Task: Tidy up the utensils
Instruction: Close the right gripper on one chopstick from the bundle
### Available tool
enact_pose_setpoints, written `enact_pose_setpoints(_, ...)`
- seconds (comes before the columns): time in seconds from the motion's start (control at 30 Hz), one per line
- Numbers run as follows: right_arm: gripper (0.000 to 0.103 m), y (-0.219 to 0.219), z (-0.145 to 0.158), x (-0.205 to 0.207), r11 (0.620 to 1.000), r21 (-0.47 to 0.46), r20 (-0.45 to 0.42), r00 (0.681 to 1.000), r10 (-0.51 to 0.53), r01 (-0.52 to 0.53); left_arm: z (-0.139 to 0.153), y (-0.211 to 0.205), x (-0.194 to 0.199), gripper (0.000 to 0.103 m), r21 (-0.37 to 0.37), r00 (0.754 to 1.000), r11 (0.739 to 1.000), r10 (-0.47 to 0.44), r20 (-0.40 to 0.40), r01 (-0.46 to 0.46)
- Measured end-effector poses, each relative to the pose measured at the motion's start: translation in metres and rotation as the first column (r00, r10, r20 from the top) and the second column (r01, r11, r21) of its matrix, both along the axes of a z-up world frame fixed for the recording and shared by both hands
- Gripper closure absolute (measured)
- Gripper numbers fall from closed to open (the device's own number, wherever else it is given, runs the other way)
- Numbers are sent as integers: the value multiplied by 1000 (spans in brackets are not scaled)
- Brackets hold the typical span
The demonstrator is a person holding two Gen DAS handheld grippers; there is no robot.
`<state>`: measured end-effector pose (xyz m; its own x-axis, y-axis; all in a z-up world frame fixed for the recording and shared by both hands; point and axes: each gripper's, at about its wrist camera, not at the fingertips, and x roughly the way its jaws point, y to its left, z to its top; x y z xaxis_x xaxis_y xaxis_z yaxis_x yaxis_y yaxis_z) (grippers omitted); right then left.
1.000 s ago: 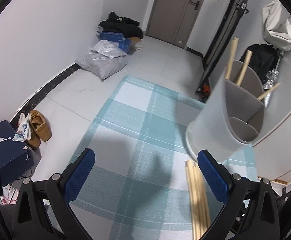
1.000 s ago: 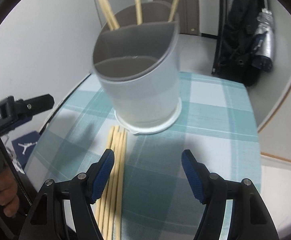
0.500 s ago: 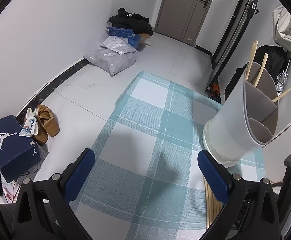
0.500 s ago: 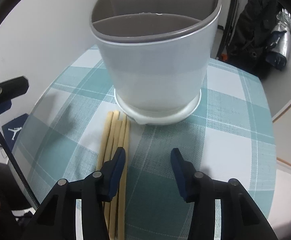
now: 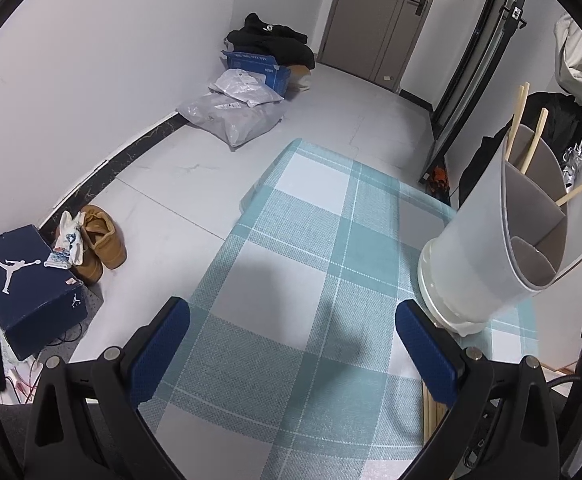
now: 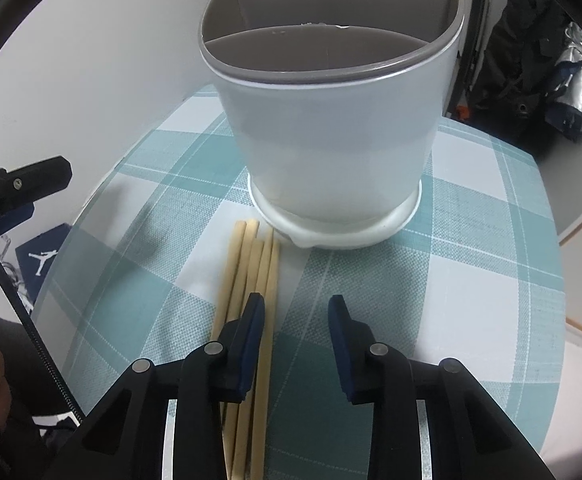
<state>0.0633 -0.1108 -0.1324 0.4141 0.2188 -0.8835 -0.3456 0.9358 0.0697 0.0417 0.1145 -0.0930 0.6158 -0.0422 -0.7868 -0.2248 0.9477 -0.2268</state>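
Right wrist view puts us low over the table, our right gripper [image 6: 295, 330] pointing steeply down at the bundle of wooden chopsticks [image 6: 253, 276] lying side by side on the teal checked tablecloth [image 6: 471, 264]. Its jaws are closing and already stand fairly narrow. The left blue pad sits over the right-hand sticks of the bundle, and one stick seems to run up just inside that pad, but we cannot tell from this angle whether the pads touch any wood yet; most of the gap shows bare cloth. We judge the narrow set is meant to single out one or two sticks at the bundle's edge, not the whole lot.

The chopsticks point with their tips toward the white utensil holder [image 6: 331, 152], just short of its base, so a lifted stick has only a short way to travel. The holder stands upright, split into compartments by a grey insert; the far compartment already holds a few sticks, while the near one looks empty.

From the left wrist view, our left gripper [image 5: 291, 354] hangs wide with nothing between its pads, over bare cloth and to one side of the holder [image 5: 487, 248], presumably waiting out of the way.
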Motion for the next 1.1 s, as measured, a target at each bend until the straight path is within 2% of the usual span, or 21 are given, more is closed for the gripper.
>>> enact_pose_setpoints(0.13, 74, 3, 0, 3, 1000, -12, 2, 1000, 11, -10, 1, 0, -1, 2, 16, 1000, 1000, -1, 6, 1)
enact_pose_setpoints(0.17, 79, 3, 0, 4, 1000, -17, 1, 1000, 10, -10, 2, 0, -1, 2, 17, 1000, 1000, 0, 8, 0)
enact_pose_setpoints(0.27, 84, 5, -1, 7, 999, -45, 3, 1000, 16, -16, 2, 1, -1, 2, 19, 1000, 1000, 1, 9, -2)
enact_pose_setpoints(0.57, 82, 19, -3, 12, 994, -91, 20, 998, 66, -64, 4, 1, -1, 2, 36, 1000, 999, 2, 16, -3)
enact_pose_setpoints(0.73, 82, 33, -2, 15, 986, -121, 43, 992, 119, -113, 5, 3, -2, 2, 42, 1000, 999, 8, 13, -8)
enact_pose_setpoints(0.77, 85, 35, -2, 17, 985, -122, 47, 990, 130, -123, 4, 3, -2, 2, 44, 1000, 999, 9, 13, -9)
enact_pose_setpoints(0.9, 98, 37, -4, 20, 982, -97, 39, 985, 166, -162, 1, 5, -1, 2, 43, 1000, 999, 5, 1, -5)
enact_pose_setpoints(1.1, 98, 18, -5, 20, 994, 16, -18, 994, 110, -109, -8, 0, 2, 2, -28, 998, 998, -54, -36, 53)
